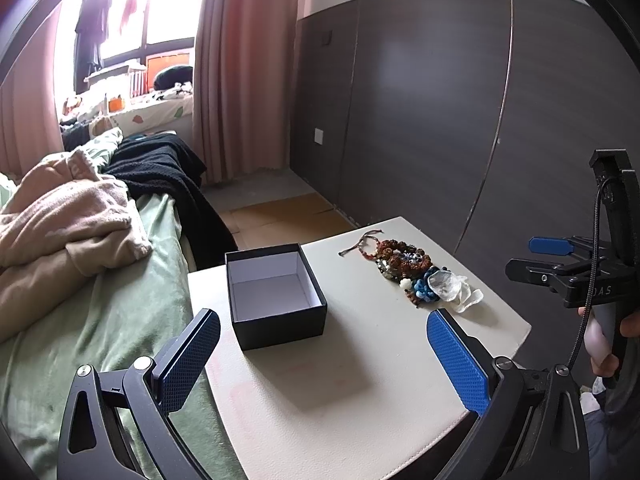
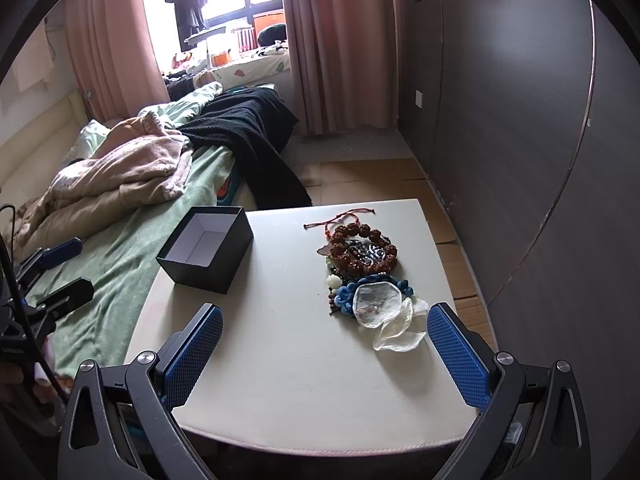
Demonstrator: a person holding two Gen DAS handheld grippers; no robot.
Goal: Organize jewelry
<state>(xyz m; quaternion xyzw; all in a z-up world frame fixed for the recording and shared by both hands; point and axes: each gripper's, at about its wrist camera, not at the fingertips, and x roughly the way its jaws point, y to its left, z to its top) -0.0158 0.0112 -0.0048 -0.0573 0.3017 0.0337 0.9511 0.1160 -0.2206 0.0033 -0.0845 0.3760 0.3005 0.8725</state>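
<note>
An open black box (image 1: 276,294) with a white inside stands empty on the left part of a small white table (image 1: 352,372). It also shows in the right wrist view (image 2: 206,249). A pile of jewelry (image 1: 416,274) lies at the table's right: brown bead bracelets (image 2: 362,249), a blue beaded piece (image 2: 348,294), a translucent white flower piece (image 2: 380,308) and a red cord (image 2: 340,216). My left gripper (image 1: 324,356) is open and empty above the table's front. My right gripper (image 2: 326,354) is open and empty, near the flower piece.
A bed (image 2: 120,248) with green sheet, beige blanket (image 1: 60,220) and black knit cloth (image 2: 248,136) lies left of the table. A dark wardrobe wall (image 2: 520,140) stands to the right. Pink curtains and a window are behind. The right gripper shows at the left wrist view's right edge (image 1: 580,272).
</note>
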